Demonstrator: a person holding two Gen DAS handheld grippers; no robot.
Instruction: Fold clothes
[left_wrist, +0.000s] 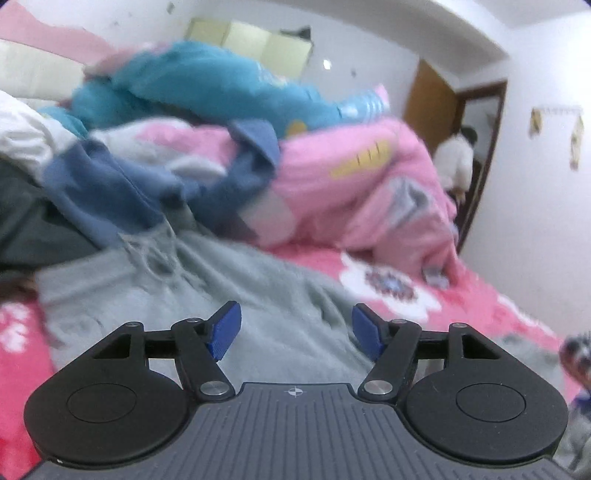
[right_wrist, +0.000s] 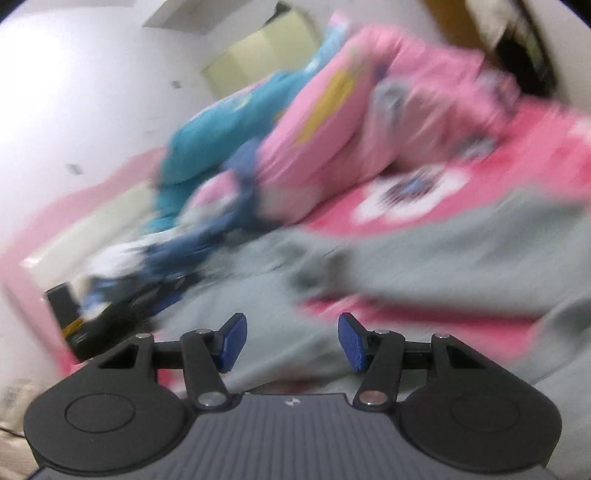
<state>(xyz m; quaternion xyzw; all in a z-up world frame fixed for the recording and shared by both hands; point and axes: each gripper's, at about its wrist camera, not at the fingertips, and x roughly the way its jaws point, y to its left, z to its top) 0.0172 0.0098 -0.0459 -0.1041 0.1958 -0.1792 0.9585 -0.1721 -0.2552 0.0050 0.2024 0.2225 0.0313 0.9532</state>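
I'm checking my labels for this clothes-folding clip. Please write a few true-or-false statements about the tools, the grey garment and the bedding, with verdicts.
1. The left tool is open with nothing between its blue pads. True.
2. The right tool is clamped on a blue sleeve. False: it is open and empty above the grey garment.
3. The grey garment lies spread on a red floral bedsheet. True.
4. The pink quilt lies folded under the grey garment. False: it is bunched up beyond the garment, beside a teal quilt.
5. The blue garment sits in the heap beyond the grey garment. True.
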